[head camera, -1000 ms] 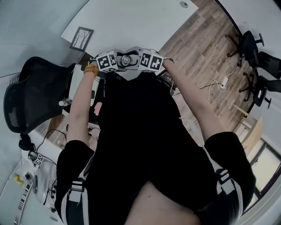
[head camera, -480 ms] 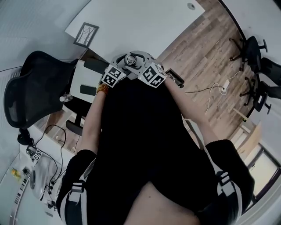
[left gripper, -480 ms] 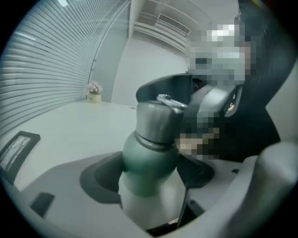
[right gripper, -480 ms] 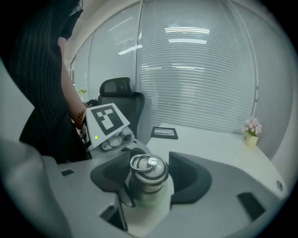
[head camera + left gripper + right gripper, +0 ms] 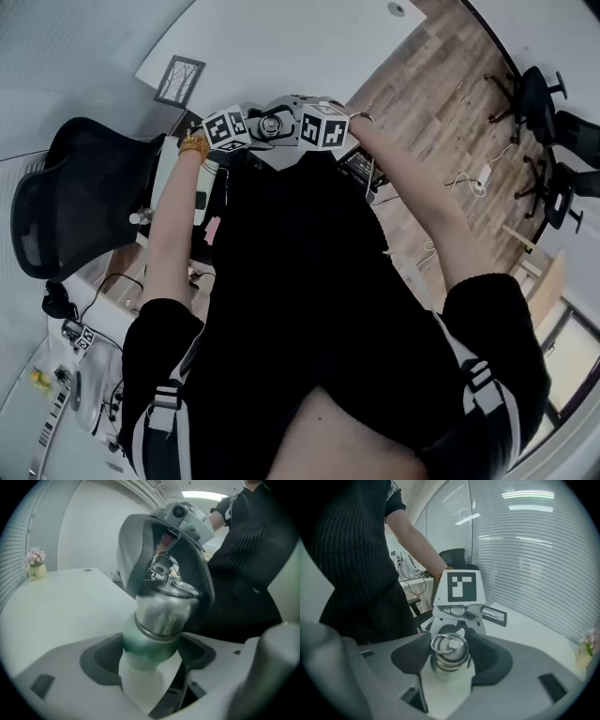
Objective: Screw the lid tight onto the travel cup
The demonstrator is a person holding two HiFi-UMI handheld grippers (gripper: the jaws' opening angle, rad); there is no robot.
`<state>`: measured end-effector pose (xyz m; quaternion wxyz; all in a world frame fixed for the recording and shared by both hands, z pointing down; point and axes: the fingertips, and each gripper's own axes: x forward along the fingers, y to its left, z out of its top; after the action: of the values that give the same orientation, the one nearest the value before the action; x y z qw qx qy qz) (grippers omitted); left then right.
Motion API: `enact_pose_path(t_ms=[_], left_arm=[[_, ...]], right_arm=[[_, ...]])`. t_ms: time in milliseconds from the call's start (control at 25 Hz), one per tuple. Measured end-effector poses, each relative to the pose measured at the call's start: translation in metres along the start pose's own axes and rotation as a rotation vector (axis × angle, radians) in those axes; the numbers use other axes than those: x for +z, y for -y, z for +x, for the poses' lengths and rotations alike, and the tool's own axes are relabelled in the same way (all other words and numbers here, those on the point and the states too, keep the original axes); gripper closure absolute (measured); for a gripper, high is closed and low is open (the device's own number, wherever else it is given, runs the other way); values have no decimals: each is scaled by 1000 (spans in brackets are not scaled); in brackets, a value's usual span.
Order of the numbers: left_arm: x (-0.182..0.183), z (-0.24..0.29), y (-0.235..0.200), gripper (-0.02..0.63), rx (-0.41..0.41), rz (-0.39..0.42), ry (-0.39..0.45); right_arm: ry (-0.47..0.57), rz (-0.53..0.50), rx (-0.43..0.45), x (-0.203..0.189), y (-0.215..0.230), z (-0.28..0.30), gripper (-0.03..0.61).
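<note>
left tongs (image 5: 149, 658): closed on the travel cup (image 5: 151, 637). The body is clamped at the green band and the pale lower part, with pads pressed on both sides.
right tongs (image 5: 450, 657): closed on the lid (image 5: 449, 648). The steel cap and its ring are seen end-on between the pads.
cup position: held in the air between the two tongs and tilted. The lid end is inside the right tongs, the base end toward the left tongs' camera. In the head view it is found in front of the person's chest, between the two marker cubes.
lid seam: the lid is seated on the cup's mouth. The thread depth probably can't be read, as the seam is blurred.
tongs spacing: the heads are set nose to nose, nearly touching.
desk (image 5: 61, 602): the white top is seen behind the cup. Its edge runs just behind the right tongs' shell.
flower pot (image 5: 36, 568): set at the far desk corner by the blinds (image 5: 525, 559), well apart from the cup.
black flat item (image 5: 493, 615): laid on the desk just behind the left tongs.
torso: the black-clad body is close alongside both tongs.
office chair (image 5: 75, 202): placed beside the left forearm, apart from it.
floor (image 5: 441, 103): a wood strip is seen beyond the right arm. The cable (image 5: 466, 178) and spare chairs (image 5: 539, 103) are well apart.
</note>
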<state>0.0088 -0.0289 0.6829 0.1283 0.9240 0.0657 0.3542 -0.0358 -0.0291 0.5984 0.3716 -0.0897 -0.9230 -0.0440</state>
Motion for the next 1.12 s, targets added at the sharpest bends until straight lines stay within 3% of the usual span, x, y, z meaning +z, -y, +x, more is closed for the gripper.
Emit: enact_pose_path(t_ms=[80,120,200,360,400,480,600,760,880,1000,1120], left_arm=[[1,0,0,241,42,-25,26],[2,0,0,217,86,-48,57],[1,0,3,210,184,-101,127],[1,2,3,212,393,-205,241],[2,1,1,217,441,-231,262],[4,0,-3,239,496,-266,293],[1,2,-3,241,441,-228,267],[-3,6,1,241,232,-85,133],[-4,4,1,240,128,-23,55],[-2,5,2,234,140,-32,59],[-13,-7,1,218,245,-71,112]], right_arm=[[-14,15,-28,-2,0,0,299],[-6,42,-61,-3,0,-2,241],[52,139,-162,-1,1,-8,229],[111,322,-380,-9,2,-6,239],[110,342,-418,-11,2,-4,287],[121,363,-454,-14,3,-1,310],[119,314,-370,-16,0,-1,315],[56,170,-181,-17,-6,1,316],[12,79,-126,-14,-5,3,316],[1,74,-123,-14,-8,2,291],[96,197,-158,-8,-2,-17,259]])
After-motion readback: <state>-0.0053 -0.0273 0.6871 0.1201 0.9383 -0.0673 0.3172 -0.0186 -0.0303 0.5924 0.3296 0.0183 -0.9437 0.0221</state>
